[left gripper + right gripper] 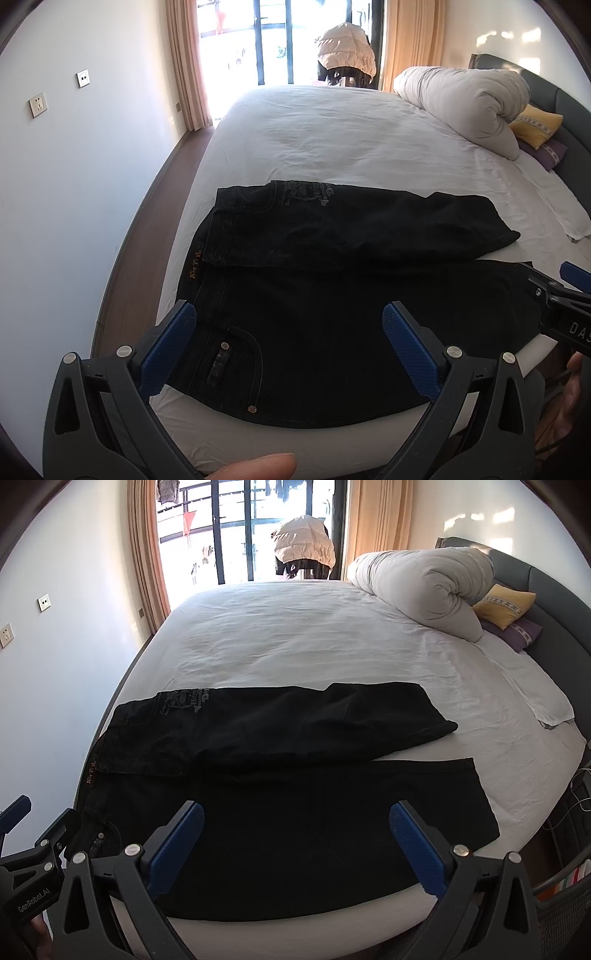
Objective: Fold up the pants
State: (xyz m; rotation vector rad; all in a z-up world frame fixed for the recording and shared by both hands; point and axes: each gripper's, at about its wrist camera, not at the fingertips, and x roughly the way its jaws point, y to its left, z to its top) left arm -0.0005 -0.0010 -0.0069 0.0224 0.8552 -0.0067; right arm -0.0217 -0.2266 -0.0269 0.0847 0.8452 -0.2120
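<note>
Black jeans (332,280) lie spread flat on the near part of the white bed (332,140), waistband to the left and both legs running right. The far leg bears a grey print near the pocket, and the near leg lies along the bed's front edge. My left gripper (288,325) hovers open over the waist and front pocket, holding nothing. My right gripper (295,823) stands open above the near leg of the jeans (277,775), also holding nothing. Each gripper shows at the edge of the other's view: the right gripper (561,291) and the left gripper (22,834).
A rolled white duvet (421,587) and yellow and purple pillows (506,605) sit at the bed's far right by the grey headboard. A puffy jacket (304,541) hangs by the balcony door. A wall (55,184) runs along the left. A mesh basket (565,897) stands at the lower right.
</note>
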